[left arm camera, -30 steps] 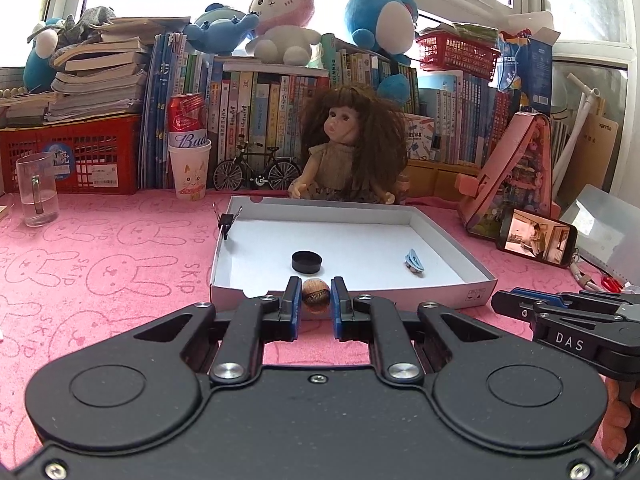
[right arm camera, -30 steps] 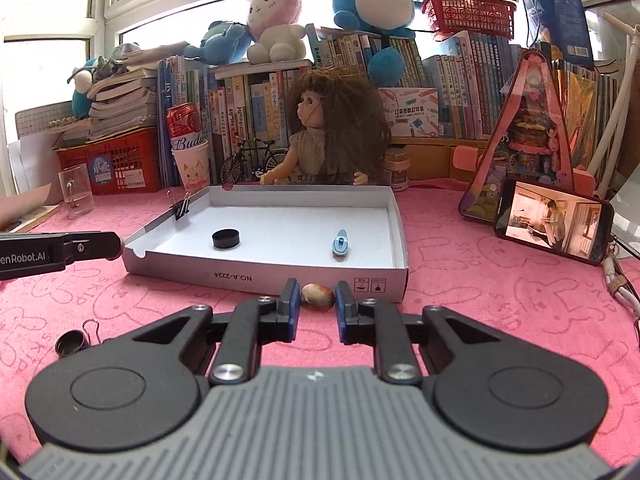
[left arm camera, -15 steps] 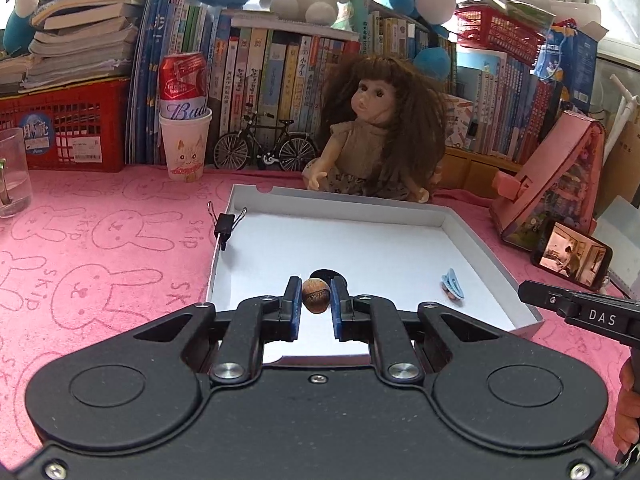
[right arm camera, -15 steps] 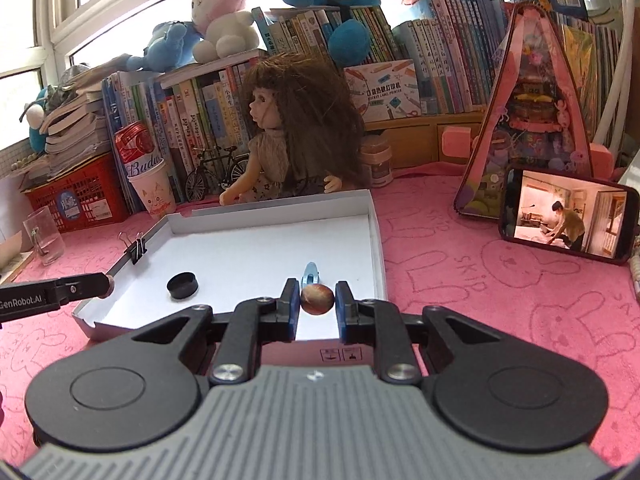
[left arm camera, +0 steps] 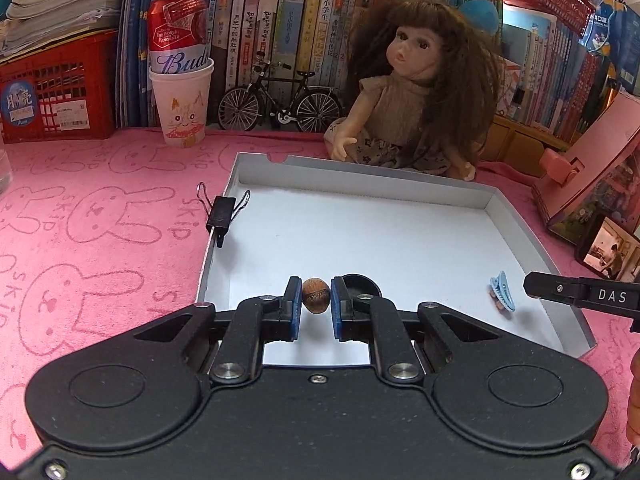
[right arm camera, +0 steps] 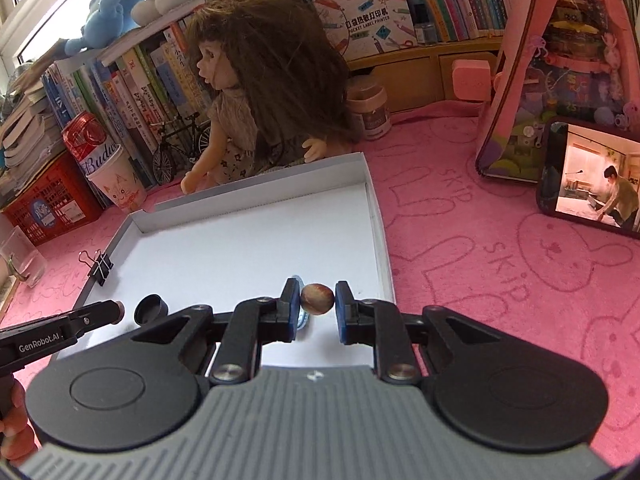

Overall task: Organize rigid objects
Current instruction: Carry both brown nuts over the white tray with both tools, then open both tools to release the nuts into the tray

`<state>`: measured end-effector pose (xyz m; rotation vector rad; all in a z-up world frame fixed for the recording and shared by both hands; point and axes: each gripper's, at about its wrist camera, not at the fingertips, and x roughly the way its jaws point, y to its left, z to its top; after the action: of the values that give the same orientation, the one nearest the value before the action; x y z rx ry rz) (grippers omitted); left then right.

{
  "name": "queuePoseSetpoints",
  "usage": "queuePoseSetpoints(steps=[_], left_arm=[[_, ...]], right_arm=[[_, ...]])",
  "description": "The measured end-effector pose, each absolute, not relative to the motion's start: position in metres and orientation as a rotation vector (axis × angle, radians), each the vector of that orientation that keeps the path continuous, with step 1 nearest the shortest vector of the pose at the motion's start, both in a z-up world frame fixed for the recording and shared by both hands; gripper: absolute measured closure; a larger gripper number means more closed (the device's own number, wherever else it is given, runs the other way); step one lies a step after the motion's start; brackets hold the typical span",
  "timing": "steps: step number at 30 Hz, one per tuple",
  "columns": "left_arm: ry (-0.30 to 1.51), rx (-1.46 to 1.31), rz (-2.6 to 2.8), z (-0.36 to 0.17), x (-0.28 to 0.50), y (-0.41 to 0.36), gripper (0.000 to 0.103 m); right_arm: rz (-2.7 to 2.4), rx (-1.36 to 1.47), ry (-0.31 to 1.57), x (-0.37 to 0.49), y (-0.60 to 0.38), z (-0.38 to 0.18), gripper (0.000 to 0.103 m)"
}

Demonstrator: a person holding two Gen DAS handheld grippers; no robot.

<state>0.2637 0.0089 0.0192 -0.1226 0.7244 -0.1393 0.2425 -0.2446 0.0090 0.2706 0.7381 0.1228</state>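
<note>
A white cardboard tray [left arm camera: 532, 236] [right arm camera: 378, 224] lies on the pink cloth. My left gripper [left arm camera: 316, 301] is shut on a brown ridged nut [left arm camera: 316, 300] and holds it over the tray's near left part. My right gripper [right arm camera: 317, 299] is shut on a smooth brown stone [right arm camera: 317, 298] over the tray's near right part. In the tray lie a black cap [left arm camera: 362, 285] [right arm camera: 151, 309] and a blue hair clip [left arm camera: 501, 297], which shows partly behind the right gripper's left finger [right arm camera: 302, 317]. A black binder clip [left arm camera: 221, 214] [right arm camera: 101, 267] is clamped on the tray's left wall.
A doll [left arm camera: 416, 92] sits behind the tray with a toy bicycle [left arm camera: 280, 104], a paper cup holding a red can [left arm camera: 182, 100], a red crate [left arm camera: 52, 92] and books. A pink toy house [right arm camera: 560, 68] and a phone [right arm camera: 592, 180] stand at right. A glass [right arm camera: 18, 256] stands far left.
Both grippers have lifted their objects off the cloth in front of the tray and moved forward over it. Both cameras now look down into the tray from closer in.
</note>
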Motion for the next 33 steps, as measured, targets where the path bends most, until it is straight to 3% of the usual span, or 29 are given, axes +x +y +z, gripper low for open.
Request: queuePoseSetpoints(steps=[18, 21, 22, 25, 33], left_arm=[[0.724, -0.111, -0.149, 0.009, 0.268, 0.002, 0.089], [0.716, -0.121, -0.144, 0.012, 0.264, 0.005, 0.086], [0.710, -0.122, -0.142, 0.014, 0.262, 0.006, 0.080], [0.684, -0.115, -0.133, 0.020, 0.255, 0.008, 0.063], [0.647, -0.120, -0.173, 0.037, 0.226, 0.012, 0.039]], right_arm=[[0.117, 0.234, 0.755, 0.250, -0.239, 0.000, 0.080], [0.123, 0.237, 0.748, 0.247, -0.239, 0.001, 0.071], [0.128, 0.234, 0.745, 0.245, -0.239, 0.001, 0.057], [0.132, 0.206, 0.724, 0.238, -0.239, 0.005, 0.048], [0.164, 0.187, 0.662, 0.211, -0.243, 0.014, 0.024]])
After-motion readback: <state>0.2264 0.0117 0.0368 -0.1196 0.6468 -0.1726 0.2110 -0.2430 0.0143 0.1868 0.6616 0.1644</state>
